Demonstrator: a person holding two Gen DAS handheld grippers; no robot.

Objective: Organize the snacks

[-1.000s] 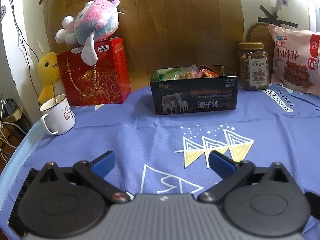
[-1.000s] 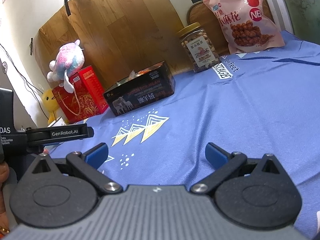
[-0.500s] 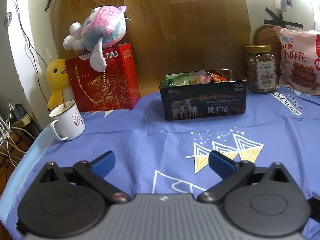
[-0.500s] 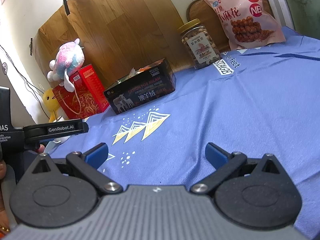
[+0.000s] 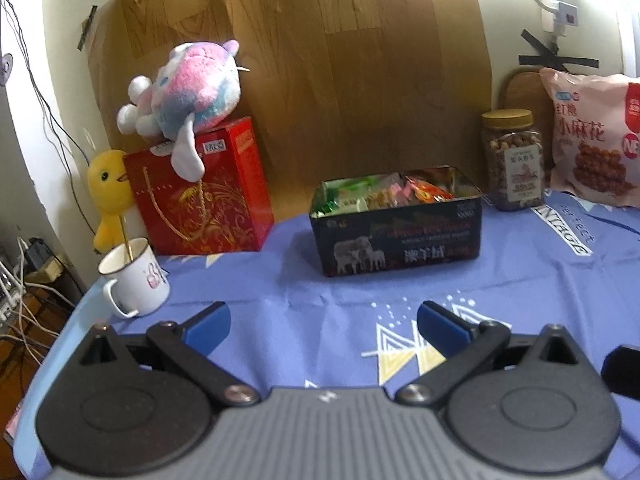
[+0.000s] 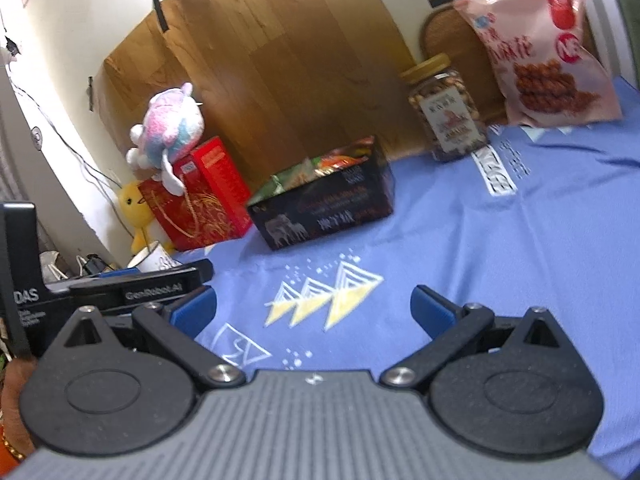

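Observation:
A black tin (image 5: 400, 236) (image 6: 324, 208) stands near the back of the blue tablecloth, filled with several wrapped snacks (image 5: 384, 194). To its right are a clear jar of nuts (image 5: 514, 160) (image 6: 446, 116) with a tan lid and a pink snack bag (image 5: 596, 136) (image 6: 544, 52) leaning on the wall. My left gripper (image 5: 323, 326) is open and holds nothing, well in front of the tin. My right gripper (image 6: 314, 307) is open too, with only cloth between its fingers. The left gripper's body (image 6: 120, 290) shows at the left of the right wrist view.
A red gift box (image 5: 200, 196) with a pink plush toy (image 5: 188, 88) on top stands at the back left, a yellow duck toy (image 5: 108, 196) beside it. A white mug (image 5: 134, 276) sits near the table's left edge. Cables lie beyond that edge.
Both grippers have pulled back and risen a little, so the tin, jar and bag look farther off. Both stay open. Nothing on the table has moved.

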